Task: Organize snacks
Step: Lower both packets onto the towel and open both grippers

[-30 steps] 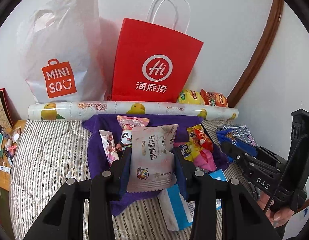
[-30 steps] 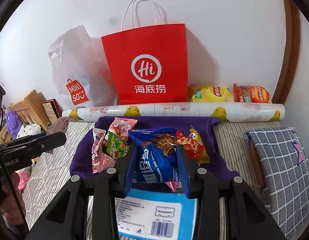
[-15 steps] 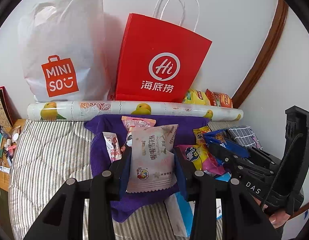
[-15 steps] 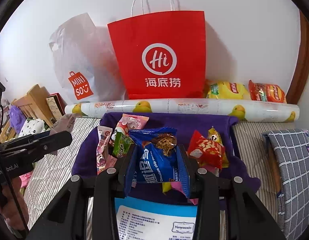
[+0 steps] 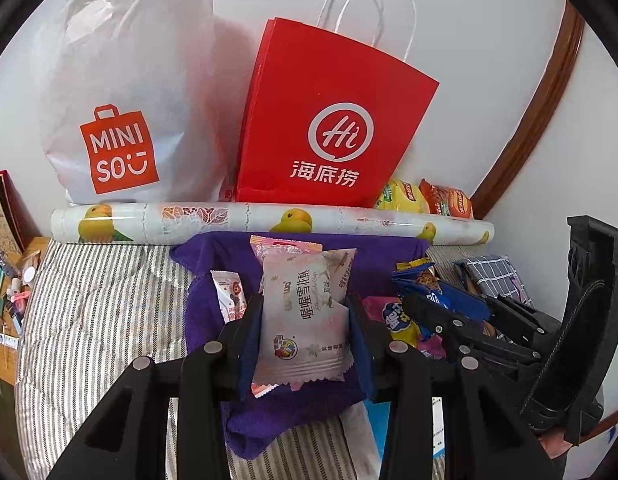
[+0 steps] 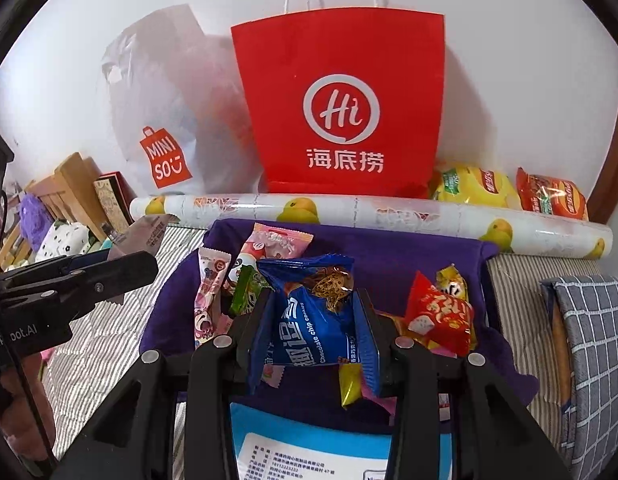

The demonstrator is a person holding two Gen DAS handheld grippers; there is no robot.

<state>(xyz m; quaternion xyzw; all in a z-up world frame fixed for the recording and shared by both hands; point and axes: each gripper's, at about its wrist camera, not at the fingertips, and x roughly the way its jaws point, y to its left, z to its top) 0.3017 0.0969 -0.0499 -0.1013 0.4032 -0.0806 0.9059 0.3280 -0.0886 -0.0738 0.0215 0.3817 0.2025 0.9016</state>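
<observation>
My left gripper (image 5: 305, 312) is shut on a pale pink snack packet (image 5: 305, 320) and holds it above a purple cloth (image 5: 213, 264). My right gripper (image 6: 315, 308) is shut on a blue chocolate chip cookie packet (image 6: 317, 328) above the same cloth (image 6: 389, 256). Several snack packets lie on the cloth: a red one (image 6: 441, 316), pink ones (image 6: 211, 300). A red paper bag (image 6: 341, 108) and a white MINISO bag (image 5: 121, 100) stand against the wall behind. The right gripper shows in the left wrist view (image 5: 461, 328), the left one in the right wrist view (image 6: 89, 280).
A rolled mat with yellow fruit print (image 5: 269, 220) lies between the cloth and the bags. Yellow and orange chip bags (image 6: 509, 192) sit at the back right. A checked cushion (image 6: 589, 344) is at the right, a blue and white box (image 6: 309, 440) in front, clutter (image 5: 9, 280) at the left.
Both grippers, each holding its packet, have moved forward and up toward the bags at the wall. The bags look larger and nearer. The right gripper has come closer to the left one.
</observation>
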